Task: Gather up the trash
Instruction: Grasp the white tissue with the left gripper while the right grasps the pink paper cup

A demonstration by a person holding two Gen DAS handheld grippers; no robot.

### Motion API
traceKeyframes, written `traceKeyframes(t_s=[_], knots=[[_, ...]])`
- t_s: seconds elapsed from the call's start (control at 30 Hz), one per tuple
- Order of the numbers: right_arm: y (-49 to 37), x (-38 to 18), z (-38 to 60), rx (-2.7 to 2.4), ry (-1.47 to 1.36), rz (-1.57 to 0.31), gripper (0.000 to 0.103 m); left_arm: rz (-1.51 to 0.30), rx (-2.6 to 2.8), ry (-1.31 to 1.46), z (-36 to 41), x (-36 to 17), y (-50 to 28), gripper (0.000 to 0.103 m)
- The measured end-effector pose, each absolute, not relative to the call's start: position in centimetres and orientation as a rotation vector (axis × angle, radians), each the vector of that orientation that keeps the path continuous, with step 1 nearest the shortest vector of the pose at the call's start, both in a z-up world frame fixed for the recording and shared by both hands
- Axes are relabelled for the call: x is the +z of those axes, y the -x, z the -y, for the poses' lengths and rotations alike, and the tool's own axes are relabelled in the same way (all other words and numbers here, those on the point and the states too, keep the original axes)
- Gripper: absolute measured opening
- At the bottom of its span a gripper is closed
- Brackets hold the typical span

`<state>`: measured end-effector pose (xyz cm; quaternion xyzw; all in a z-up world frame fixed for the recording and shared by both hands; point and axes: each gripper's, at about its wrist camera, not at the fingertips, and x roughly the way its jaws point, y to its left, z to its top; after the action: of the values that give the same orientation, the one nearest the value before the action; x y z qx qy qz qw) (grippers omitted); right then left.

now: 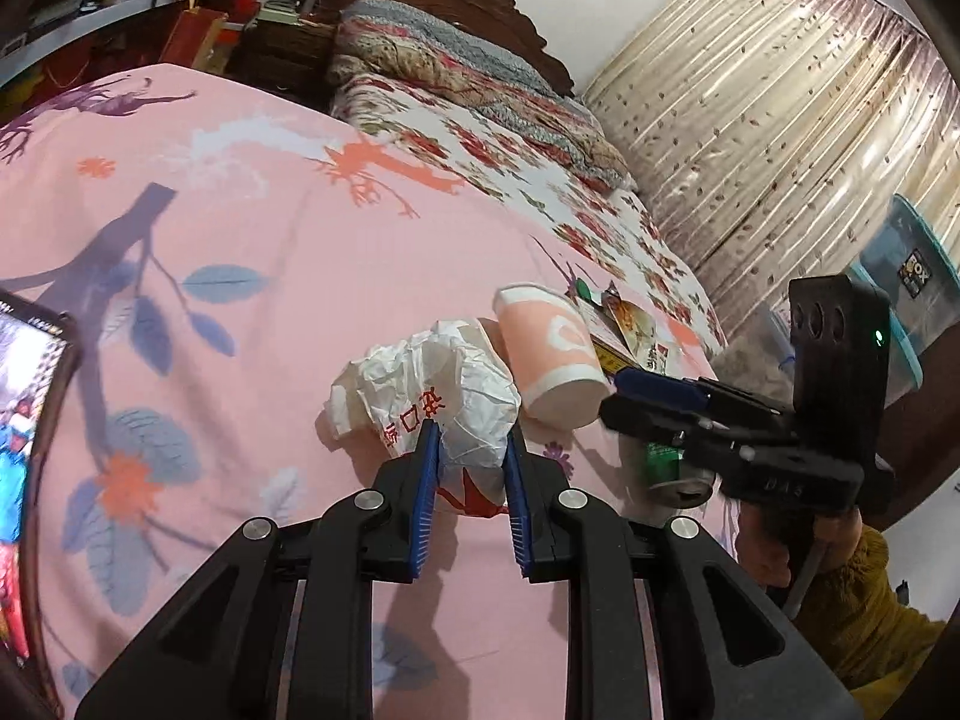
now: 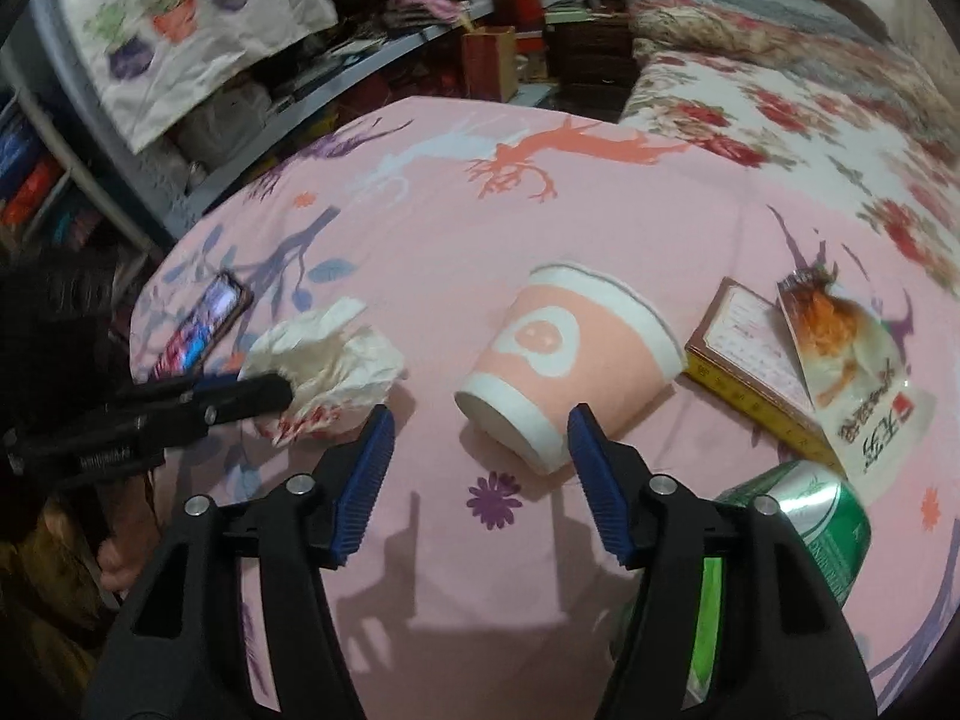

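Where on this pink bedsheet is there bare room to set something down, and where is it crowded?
Bare: the wide stretch of pink sheet between the phone, the crumpled bag and the floral quilt. Crowded: the paper cup, box, snack packet and green can lie bunched together.

Crumpled paper bag (image 1: 429,387), matt paper cup (image 2: 564,360), shiny metal can (image 2: 804,516)

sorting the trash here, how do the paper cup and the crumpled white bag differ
The paper cup is rigid, pink and white, and lies free on its side. The crumpled white bag is soft with red print, and is pinched by the left gripper. Both rest on the pink sheet.
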<state>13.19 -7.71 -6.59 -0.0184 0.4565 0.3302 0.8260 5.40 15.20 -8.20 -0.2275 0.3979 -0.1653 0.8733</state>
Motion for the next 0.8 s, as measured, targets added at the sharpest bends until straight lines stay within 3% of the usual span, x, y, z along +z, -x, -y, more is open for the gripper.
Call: traceKeyframes(t_s=[0.37, 0.8], knots=[[-17.5, -7.7, 9.7, 0.505, -0.221, -1.123, 0.069, -0.772, -0.376, 0.467, -13.6, -6.4, -8.4, 0.02], [-19.8, -10.2, 5.3, 0.525, -0.146, -1.221, 0.078, -0.784, -0.321, 0.54, -16.4, -8.4, -8.0, 0.02]])
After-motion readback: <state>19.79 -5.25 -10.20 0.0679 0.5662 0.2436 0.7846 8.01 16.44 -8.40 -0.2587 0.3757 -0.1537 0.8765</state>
